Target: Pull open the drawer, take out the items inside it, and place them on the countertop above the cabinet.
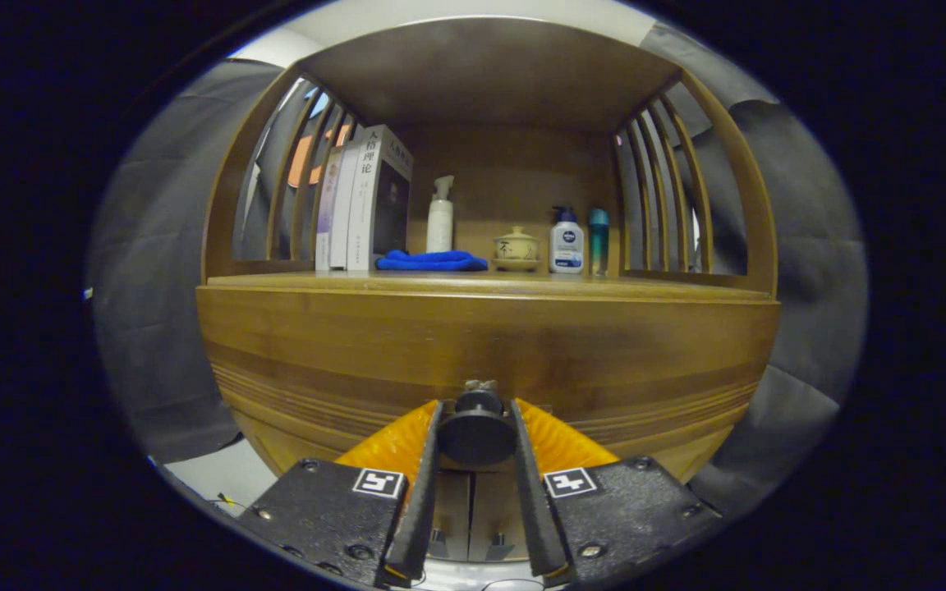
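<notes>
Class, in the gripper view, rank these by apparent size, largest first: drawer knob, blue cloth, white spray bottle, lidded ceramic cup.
1. Drawer knob, between the gripper's closed fingers; nearness enlarges it.
2. Blue cloth.
3. White spray bottle and lidded ceramic cup look alike.

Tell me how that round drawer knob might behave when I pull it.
The knob looks rigid and round, so the fingers pressing either side could slip forward off it. The wide drawer front probably slides straight, though perhaps heavily.

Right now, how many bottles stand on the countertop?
3: a white spray bottle behind the blue cloth, a pump bottle and a teal bottle right of the lidded cup.
</notes>
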Demonstrator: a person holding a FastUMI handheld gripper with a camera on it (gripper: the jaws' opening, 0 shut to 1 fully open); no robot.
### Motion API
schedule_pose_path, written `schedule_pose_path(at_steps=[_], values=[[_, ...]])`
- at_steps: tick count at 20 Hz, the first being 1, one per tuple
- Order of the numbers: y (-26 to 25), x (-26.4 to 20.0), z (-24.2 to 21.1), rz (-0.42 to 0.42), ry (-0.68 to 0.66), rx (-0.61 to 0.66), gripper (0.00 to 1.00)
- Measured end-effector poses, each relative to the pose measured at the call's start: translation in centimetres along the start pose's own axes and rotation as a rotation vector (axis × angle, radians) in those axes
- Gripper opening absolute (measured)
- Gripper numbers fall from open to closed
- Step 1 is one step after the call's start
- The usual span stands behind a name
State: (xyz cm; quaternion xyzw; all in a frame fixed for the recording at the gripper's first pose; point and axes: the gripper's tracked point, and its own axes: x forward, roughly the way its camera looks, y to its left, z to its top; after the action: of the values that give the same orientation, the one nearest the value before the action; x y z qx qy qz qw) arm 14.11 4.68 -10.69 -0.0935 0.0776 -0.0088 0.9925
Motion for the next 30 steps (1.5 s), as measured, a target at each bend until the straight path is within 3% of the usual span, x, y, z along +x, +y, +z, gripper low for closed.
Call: schedule_pose_path(at_steps=[1,7,21,30], values=[[0.1,0.1,0.0,0.0,0.005,0.02,0.46],[0.3,-0.5,-0.3,0.044,0.057,0.067,0.33],[0.6,-10.1,-2.5,0.031,0.05,0.003,0.33],[1.0,-13.4,-3.8,0.04,0.075,0.068,0.33]])
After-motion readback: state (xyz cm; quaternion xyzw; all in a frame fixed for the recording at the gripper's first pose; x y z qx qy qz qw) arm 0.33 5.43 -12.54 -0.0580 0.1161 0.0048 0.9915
